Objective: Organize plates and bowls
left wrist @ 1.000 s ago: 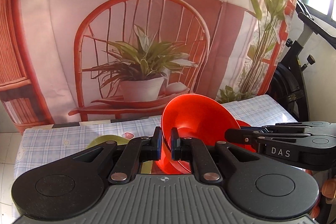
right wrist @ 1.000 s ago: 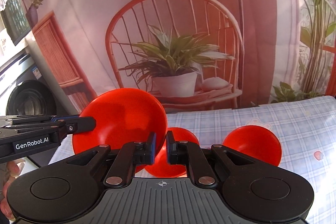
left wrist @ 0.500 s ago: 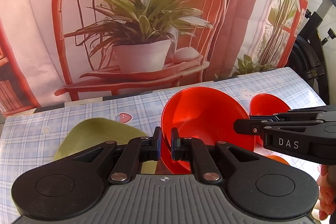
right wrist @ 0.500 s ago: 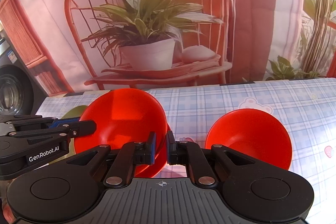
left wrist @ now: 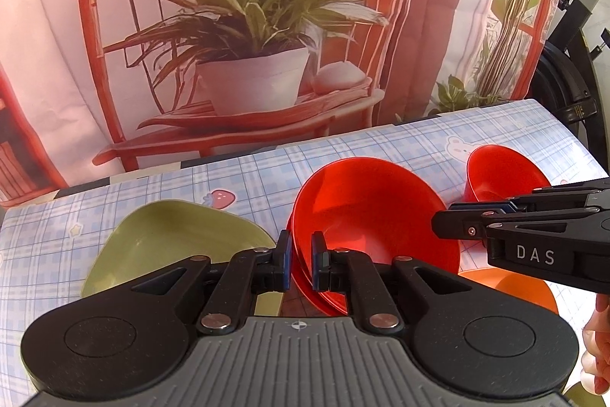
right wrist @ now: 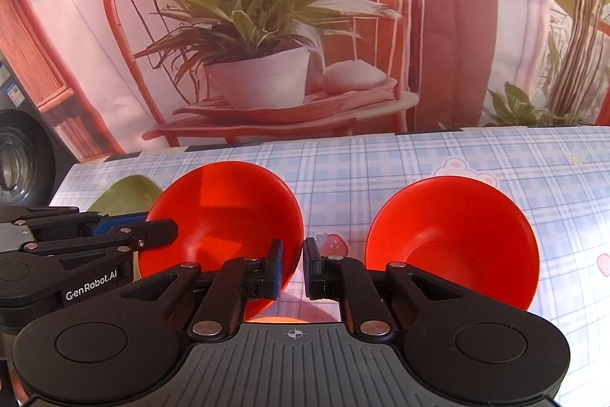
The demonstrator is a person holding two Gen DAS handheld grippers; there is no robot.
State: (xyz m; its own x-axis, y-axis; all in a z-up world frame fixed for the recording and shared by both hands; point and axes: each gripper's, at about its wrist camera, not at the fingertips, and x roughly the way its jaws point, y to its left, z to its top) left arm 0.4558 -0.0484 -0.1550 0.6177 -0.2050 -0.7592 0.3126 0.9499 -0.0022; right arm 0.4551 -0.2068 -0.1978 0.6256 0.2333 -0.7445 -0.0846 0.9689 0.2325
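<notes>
At the bottom centre of the left wrist view, the left gripper (left wrist: 301, 266) is opening, and the rim of the red bowl (left wrist: 375, 216) is between its pads. In the right wrist view, the right gripper (right wrist: 292, 267) also opens at the bowl's other rim. I judge the bowl is being released onto a second red bowl nested beneath. Farther right, another red bowl (right wrist: 453, 235) waits on the checked tablecloth (right wrist: 381, 155).

Left gripper (left wrist: 301, 264) jaws opening, right gripper (right wrist: 293, 269) jaws opening, both angled downward
</notes>
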